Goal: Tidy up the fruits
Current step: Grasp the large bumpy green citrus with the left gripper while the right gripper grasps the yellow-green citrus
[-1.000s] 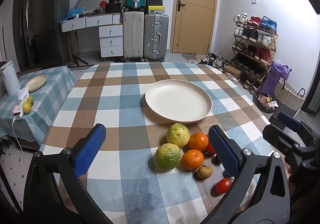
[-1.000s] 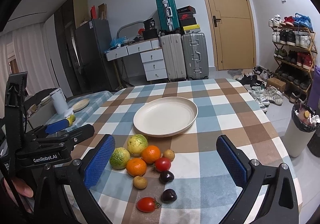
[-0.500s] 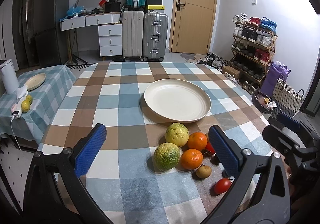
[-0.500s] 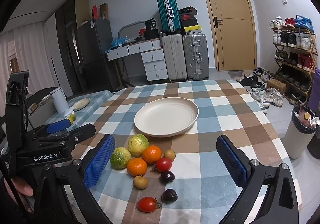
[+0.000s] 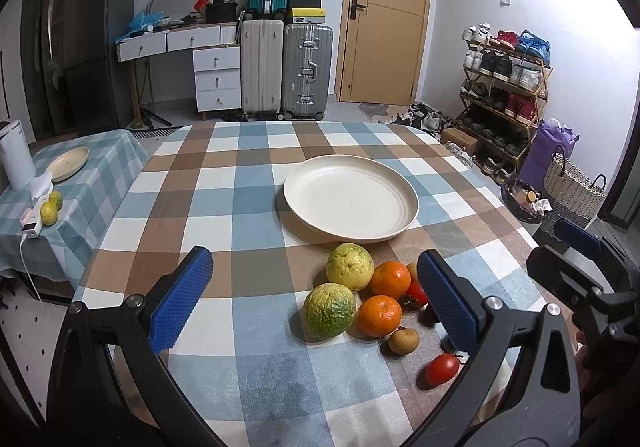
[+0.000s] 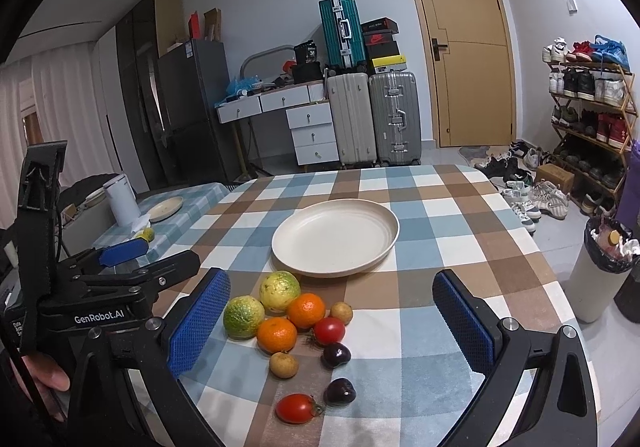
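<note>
A cream plate (image 5: pixel 352 203) (image 6: pixel 336 237) lies empty in the middle of the checked table. In front of it sits a cluster of fruit: two green-yellow citrus (image 6: pixel 244 317) (image 5: pixel 349 267), two oranges (image 6: pixel 277 335) (image 5: pixel 379 315), red tomatoes (image 6: pixel 329 330) (image 5: pixel 441 368), small brown fruits (image 6: pixel 283 365) and dark plums (image 6: pixel 339 391). My left gripper (image 5: pixel 316 303) hovers open just above and short of the cluster. My right gripper (image 6: pixel 330 327) hangs open over the fruit, nothing between its fingers. The left tool (image 6: pixel 120 279) shows at the right view's left edge.
A side table (image 5: pixel 64 187) at left carries a small plate, a white kettle and two lemons. Suitcases (image 5: pixel 286 71), drawers and a door stand behind. A shoe rack (image 5: pixel 504 87), a wicker basket and a bin (image 6: pixel 600 271) flank the table's right edge.
Both grippers stay open; the views shift only slightly, the left one drifting a little nearer the fruit. No fruit has moved.
</note>
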